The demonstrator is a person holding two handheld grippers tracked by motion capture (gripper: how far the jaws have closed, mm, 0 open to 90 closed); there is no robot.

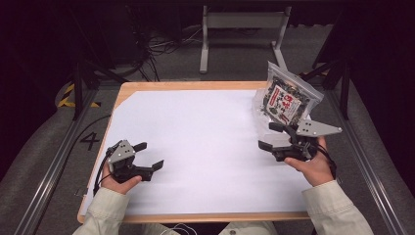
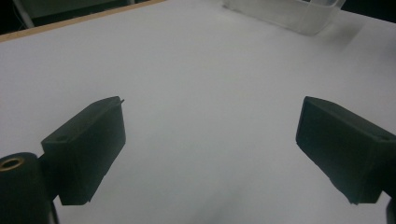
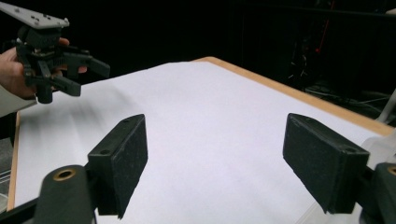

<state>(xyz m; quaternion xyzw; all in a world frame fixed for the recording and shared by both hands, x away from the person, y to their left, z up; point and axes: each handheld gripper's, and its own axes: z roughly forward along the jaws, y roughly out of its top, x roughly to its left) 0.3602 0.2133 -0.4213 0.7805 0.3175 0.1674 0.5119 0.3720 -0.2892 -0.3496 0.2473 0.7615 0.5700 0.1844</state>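
White-covered table (image 1: 195,132); snack bag (image 1: 286,98) far right corner.

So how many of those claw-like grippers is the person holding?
2. The left gripper is over the table's near left part, held in the left hand. The right gripper is at the right, just in front of the snack bag. Both are open.

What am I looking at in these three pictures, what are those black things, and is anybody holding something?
A person sits at a table covered with white paper, holding a hand-held grasping tool in each hand. The left tool and the right tool are both open and hold nothing. One picture looks down from above. The other two come from cameras riding on the tools, so the black blocks at the bottom are their jaws. A clear snack bag sits at the far right corner, just beyond the right tool.
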